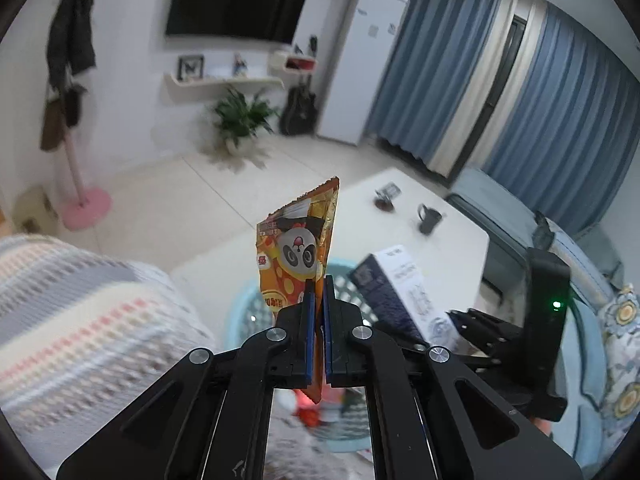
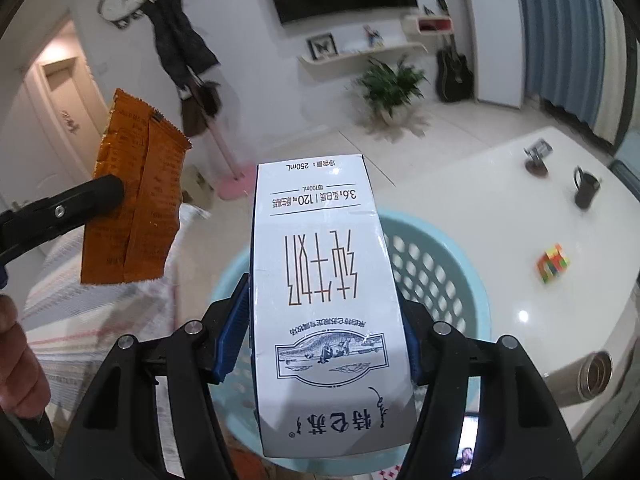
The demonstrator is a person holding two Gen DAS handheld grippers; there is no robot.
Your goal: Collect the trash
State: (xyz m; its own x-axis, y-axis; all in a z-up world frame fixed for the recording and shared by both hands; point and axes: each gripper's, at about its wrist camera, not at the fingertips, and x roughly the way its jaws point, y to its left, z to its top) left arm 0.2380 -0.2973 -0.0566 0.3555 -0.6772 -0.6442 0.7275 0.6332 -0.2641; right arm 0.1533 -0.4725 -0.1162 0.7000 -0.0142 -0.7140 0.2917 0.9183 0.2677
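My left gripper [image 1: 318,292] is shut on an orange snack wrapper [image 1: 298,240] that stands up between its blue pads; from the right wrist view the same wrapper [image 2: 132,200] hangs at the left, pinched by the left gripper's black finger. My right gripper [image 2: 320,312] is shut on a white milk carton [image 2: 324,300], its blue pads pressing both sides; the carton [image 1: 404,292] also shows in the left wrist view. Both hang above a light blue perforated basket [image 2: 432,264], seen under the left gripper as basket [image 1: 240,312], with some red and white scraps inside.
A white table [image 2: 480,200] to the right bears a dark mug [image 2: 586,190], a colour cube [image 2: 554,266], a small glass object [image 2: 536,156] and a metal flask [image 2: 588,376]. A striped blanket [image 1: 80,320] lies at the left. A potted plant, coat stand and guitar stand farther back.
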